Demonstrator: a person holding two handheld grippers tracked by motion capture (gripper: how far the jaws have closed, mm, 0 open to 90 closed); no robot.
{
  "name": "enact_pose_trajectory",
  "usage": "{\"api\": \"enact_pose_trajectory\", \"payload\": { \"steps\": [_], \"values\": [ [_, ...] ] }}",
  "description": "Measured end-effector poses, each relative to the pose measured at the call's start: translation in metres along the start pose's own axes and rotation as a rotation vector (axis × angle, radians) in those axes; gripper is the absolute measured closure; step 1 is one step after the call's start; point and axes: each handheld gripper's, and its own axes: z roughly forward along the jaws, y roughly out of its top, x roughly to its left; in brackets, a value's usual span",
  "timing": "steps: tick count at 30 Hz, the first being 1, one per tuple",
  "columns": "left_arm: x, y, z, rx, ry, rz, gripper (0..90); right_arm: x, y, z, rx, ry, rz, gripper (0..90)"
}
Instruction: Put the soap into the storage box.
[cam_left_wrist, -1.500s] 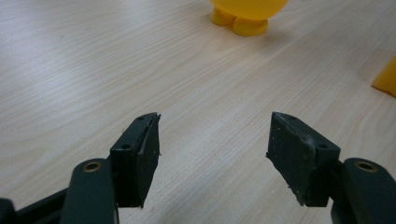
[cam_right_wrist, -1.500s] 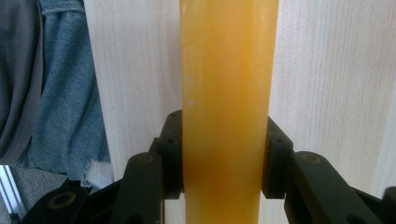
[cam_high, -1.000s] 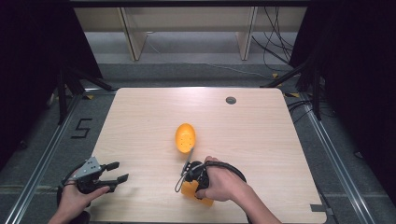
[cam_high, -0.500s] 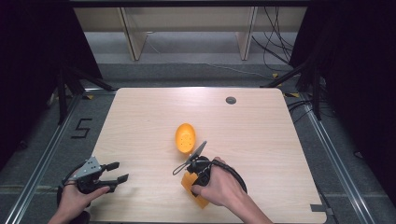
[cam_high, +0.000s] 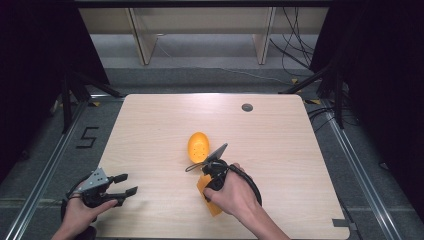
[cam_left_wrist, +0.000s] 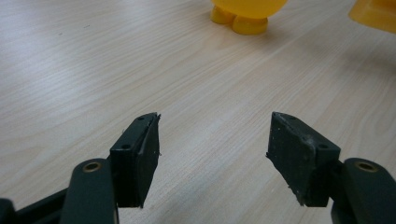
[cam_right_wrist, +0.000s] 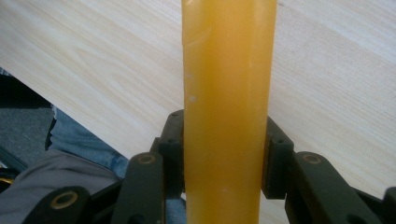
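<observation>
Right gripper (cam_right_wrist: 224, 172) is clamped on an orange block (cam_right_wrist: 226, 93), pads on both flat sides, probably so it can be carried clear of the table (cam_high: 300, 150). The block points back toward the person, just near of the egg-shaped orange piece (cam_high: 198, 146). Left gripper (cam_high: 127, 184) rests at the near-left edge, jaws apart, holding nothing.

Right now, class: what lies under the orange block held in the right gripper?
Under the orange block, clamped in the right gripper, the wooden table shows on both sides. A strip of table directly behind the block is covered, so nothing can be told there.
</observation>
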Motion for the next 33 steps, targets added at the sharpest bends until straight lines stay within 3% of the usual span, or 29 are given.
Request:
{"api": "enact_pose_trajectory", "payload": {
  "steps": [1, 2, 4, 7, 10, 13, 17, 18, 21, 24, 26, 27, 30, 31, 33],
  "values": [
    [0.0, 0.0, 0.0, 0.0, 0.001, 0.0, 33.6, -0.001, 0.001, 0.0, -0.011, -0.012, -0.006, 61.6],
    [0.0, 0.0, 0.0, 0.0, 0.001, 0.0, 33.6, 0.002, 0.001, -0.002, 0.003, -0.012, 0.035, 61.6],
    [0.0, 0.0, 0.0, 0.0, 0.001, -0.001, 33.6, 0.001, 0.003, -0.003, 0.006, -0.01, 0.048, 61.6],
    [0.0, 0.0, 0.0, 0.001, 0.001, -0.001, 33.6, -0.002, 0.005, -0.005, -0.005, -0.017, 0.042, 61.6],
    [0.0, 0.0, 0.0, -0.002, 0.002, -0.002, 33.5, -0.002, 0.008, -0.008, 0.001, -0.007, 0.081, 61.5],
    [0.0, 0.0, 0.001, -0.003, 0.002, -0.002, 33.6, -0.004, 0.011, -0.008, -0.037, -0.012, 0.087, 61.5],
    [0.0, 0.0, 0.0, 0.0, 0.001, 0.001, 33.6, -0.005, 0.017, -0.012, -0.033, -0.004, 0.093, 61.6],
    [0.0, 0.0, 0.0, -0.001, 0.001, -0.001, 33.6, -0.005, 0.018, -0.011, -0.057, -0.014, 0.11, 61.6],
    [0.0, 0.0, 0.0, -0.003, 0.002, 0.0, 33.6, -0.005, 0.023, -0.014, -0.055, -0.023, 0.152, 61.5],
    [0.0, 0.0, 0.0, -0.005, 0.001, 0.0, 33.6, -0.008, 0.029, -0.015, -0.072, -0.016, 0.15, 61.5],
    [-0.001, 0.0, 0.0, -0.01, -0.002, -0.025, 33.6, -0.007, 0.032, -0.018, -0.058, -0.021, 0.173, 61.5],
    [0.0, 0.001, 0.0, -0.004, 0.001, -0.001, 33.6, -0.008, 0.034, -0.019, -0.045, -0.012, 0.182, 61.5],
    [0.0, 0.001, 0.0, -0.007, 0.001, -0.004, 33.6, -0.01, 0.039, -0.019, -0.062, -0.016, 0.184, 61.5],
    [0.0, 0.001, -0.001, -0.005, 0.0, -0.003, 33.6, -0.009, 0.041, -0.02, -0.061, 0.006, 0.198, 61.5],
    [0.0, 0.001, -0.001, -0.006, 0.001, 0.003, 33.6, -0.011, 0.045, -0.021, -0.064, -0.003, 0.18, 61.5]
  ]
}}
